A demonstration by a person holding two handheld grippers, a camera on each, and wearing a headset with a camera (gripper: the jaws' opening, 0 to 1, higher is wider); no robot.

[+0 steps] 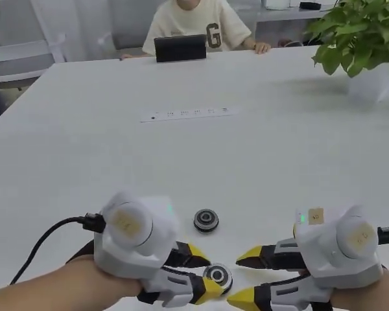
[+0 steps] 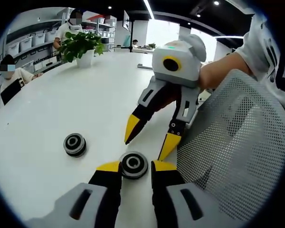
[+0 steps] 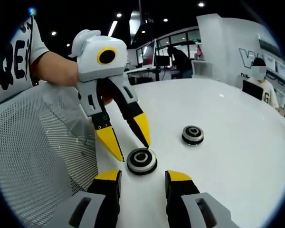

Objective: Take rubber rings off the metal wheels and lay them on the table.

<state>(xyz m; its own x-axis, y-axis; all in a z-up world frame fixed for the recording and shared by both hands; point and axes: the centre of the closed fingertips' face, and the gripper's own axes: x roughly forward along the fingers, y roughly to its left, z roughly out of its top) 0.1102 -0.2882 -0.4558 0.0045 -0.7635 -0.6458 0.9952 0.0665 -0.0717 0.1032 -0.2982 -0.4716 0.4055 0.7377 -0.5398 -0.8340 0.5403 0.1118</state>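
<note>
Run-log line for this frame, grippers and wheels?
left gripper: open, jaws either side of near wheel | right gripper: open, facing same wheel, apart from it | far wheel: alone on table | stage: pre-grasp

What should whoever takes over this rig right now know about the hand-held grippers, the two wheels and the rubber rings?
Left hand-held gripper: jaws straddle the near wheel; whether they pinch it is unclear.
Right hand-held gripper: open, tips facing the same wheel from the other side.
The second wheel lies free on the table, farther out.
Done: nothing; both wheels carry their black rubber rings.
Left: strip both rings and lay them on the table.
</note>
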